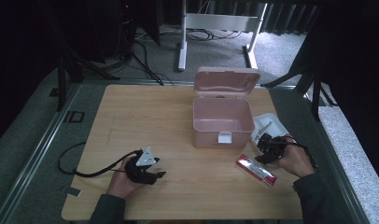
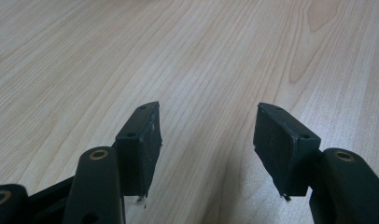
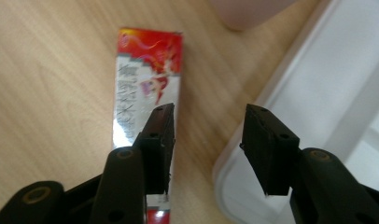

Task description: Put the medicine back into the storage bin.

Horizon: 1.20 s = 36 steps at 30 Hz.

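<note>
High view: a big wooden table (image 1: 145, 112) holds a pink box (image 1: 222, 122) with its lid (image 1: 227, 81) standing open at the back. Just right of the box lies a white tray (image 1: 277, 124), close by it. In front of the tray, flat on the wood, lies a red and silver pack (image 1: 256, 170). The right gripper (image 1: 267, 145) sits between the tray and the pack, held by the right hand (image 1: 296, 161). In the right gripper view its jaws are spread apart with nothing between them; one jaw hangs over the pack (image 3: 148, 88) and the other over the tray's rim (image 3: 290, 79). The left gripper (image 1: 152, 176) rests low over the near left part of the table, well apart from the box, in the left hand (image 1: 123, 183). In the left gripper view its jaws are spread, with bare wood (image 2: 85, 70) between them.
</note>
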Available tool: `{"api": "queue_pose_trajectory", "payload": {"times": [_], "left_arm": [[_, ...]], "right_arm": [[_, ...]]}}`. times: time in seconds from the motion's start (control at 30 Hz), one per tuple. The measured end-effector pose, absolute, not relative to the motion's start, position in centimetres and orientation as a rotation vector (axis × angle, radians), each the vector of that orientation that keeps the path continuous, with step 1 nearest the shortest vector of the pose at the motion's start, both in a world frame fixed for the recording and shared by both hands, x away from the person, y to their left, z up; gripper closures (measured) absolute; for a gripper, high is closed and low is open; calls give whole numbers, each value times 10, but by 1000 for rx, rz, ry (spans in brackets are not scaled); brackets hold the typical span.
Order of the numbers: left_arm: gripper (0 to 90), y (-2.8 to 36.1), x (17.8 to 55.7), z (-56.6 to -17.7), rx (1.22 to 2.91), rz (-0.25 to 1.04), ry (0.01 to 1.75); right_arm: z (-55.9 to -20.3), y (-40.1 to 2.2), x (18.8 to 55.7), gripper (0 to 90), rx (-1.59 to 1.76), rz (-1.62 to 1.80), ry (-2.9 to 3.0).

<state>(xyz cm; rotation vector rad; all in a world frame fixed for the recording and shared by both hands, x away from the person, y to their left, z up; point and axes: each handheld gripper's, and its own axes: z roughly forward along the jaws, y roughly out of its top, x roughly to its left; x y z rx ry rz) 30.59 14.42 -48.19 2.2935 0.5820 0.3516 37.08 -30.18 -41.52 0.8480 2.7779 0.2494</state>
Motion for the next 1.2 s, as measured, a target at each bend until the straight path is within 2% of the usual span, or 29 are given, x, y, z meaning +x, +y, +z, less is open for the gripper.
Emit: {"api": "queue_pose_trajectory", "payload": {"times": [0.2, 0.3, 0.63, 0.9, 1.2], "left_arm": [[416, 144, 306, -482, 2292, 353, 582], [416, 144, 306, -481, 2292, 353, 582], [416, 144, 306, -482, 2294, 352, 581], [416, 144, 306, -482, 2294, 352, 582], [416, 144, 306, -481, 2293, 355, 581]], "right_arm": [[-422, -300, 366, 510, 837, 233, 2816], [-426, -297, 362, 455, 847, 224, 2837], [-439, -289, 352, 411, 820, 161, 2882], [-448, -289, 353, 477, 832, 148, 2907], [-450, -287, 356, 488, 830, 120, 2924]]}}
